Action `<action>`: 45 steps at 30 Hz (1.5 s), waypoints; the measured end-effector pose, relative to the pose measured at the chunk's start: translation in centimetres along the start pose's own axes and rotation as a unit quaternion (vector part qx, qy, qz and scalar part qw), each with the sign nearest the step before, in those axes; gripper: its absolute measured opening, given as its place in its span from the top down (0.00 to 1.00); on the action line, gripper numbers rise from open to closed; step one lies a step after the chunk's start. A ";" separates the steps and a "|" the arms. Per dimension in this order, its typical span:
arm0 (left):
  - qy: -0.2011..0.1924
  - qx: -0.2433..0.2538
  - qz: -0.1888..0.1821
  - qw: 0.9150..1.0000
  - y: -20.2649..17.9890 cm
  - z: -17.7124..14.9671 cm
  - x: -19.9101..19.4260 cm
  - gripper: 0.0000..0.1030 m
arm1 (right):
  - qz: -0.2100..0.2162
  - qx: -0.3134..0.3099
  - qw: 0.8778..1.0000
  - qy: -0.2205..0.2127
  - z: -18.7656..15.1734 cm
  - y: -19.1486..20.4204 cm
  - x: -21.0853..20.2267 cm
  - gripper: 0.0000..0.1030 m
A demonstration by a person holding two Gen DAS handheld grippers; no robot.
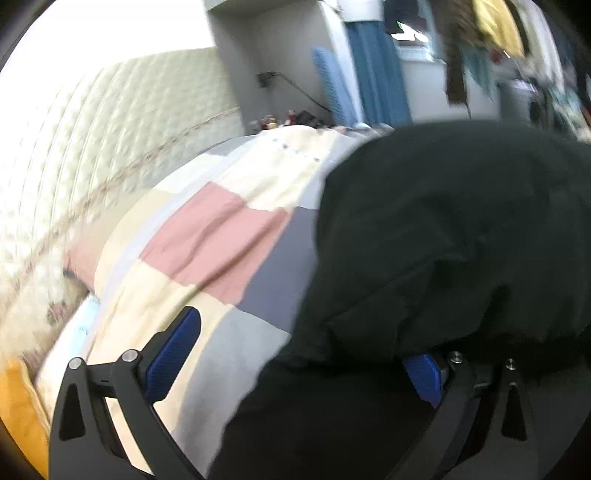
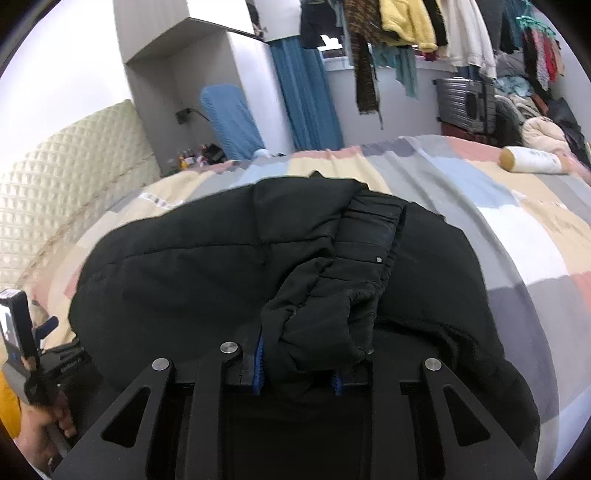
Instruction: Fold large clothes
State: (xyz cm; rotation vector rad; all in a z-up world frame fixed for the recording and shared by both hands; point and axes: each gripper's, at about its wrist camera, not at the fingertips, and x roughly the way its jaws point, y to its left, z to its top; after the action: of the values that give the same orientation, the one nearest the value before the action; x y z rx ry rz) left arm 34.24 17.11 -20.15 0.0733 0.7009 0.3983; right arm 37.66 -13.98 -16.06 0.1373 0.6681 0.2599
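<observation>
A black puffer jacket [image 2: 207, 266] lies spread on a patchwork quilt [image 2: 517, 229]. In the right wrist view a bunched sleeve [image 2: 332, 302] of it runs back toward me, and my right gripper [image 2: 297, 373] is shut on its near end, the blue pads [image 2: 258, 369] pressing the fabric from both sides. In the left wrist view the jacket [image 1: 443, 240] fills the right half over the quilt [image 1: 221, 236]. My left gripper [image 1: 303, 343] stands open wide at the jacket's left edge; black fabric drapes over its right finger [image 1: 424, 376], and the left finger [image 1: 173, 354] is over bare quilt.
A quilted cream headboard [image 1: 110, 129] runs along the left. An orange cushion [image 1: 18, 406] sits at the near left. A cream bolster [image 2: 532, 159] lies at the far right of the bed. Behind are a grey suitcase [image 2: 463, 105] and hanging clothes [image 2: 406, 26]. A hand [image 2: 44, 435] holds the left gripper.
</observation>
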 end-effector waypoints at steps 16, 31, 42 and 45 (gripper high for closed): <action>0.047 -0.090 -0.040 0.994 4.3 1.0 1.3 0.03 | -0.004 -0.061 0.997 0.048 -1.3 2.6 6.5 0.71; 0.036 -0.085 -0.059 0.994 4.5 0.8 0.7 0.03 | -0.040 -0.068 0.997 0.024 -1.7 -0.5 -0.6 0.27; 0.032 -0.086 -0.074 0.993 4.0 0.6 0.3 0.03 | -0.115 -0.074 0.990 0.047 -2.6 -5.1 1.1 0.13; 0.032 -0.086 -0.074 0.993 3.9 0.6 0.4 0.03 | -0.117 -0.103 0.987 0.034 -2.6 -4.0 1.9 0.15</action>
State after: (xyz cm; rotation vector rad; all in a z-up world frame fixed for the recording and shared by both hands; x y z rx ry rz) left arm 33.56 20.92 -19.15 -0.1546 0.7279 0.3183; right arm 38.27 -17.20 -20.04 -0.1486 0.7134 0.1059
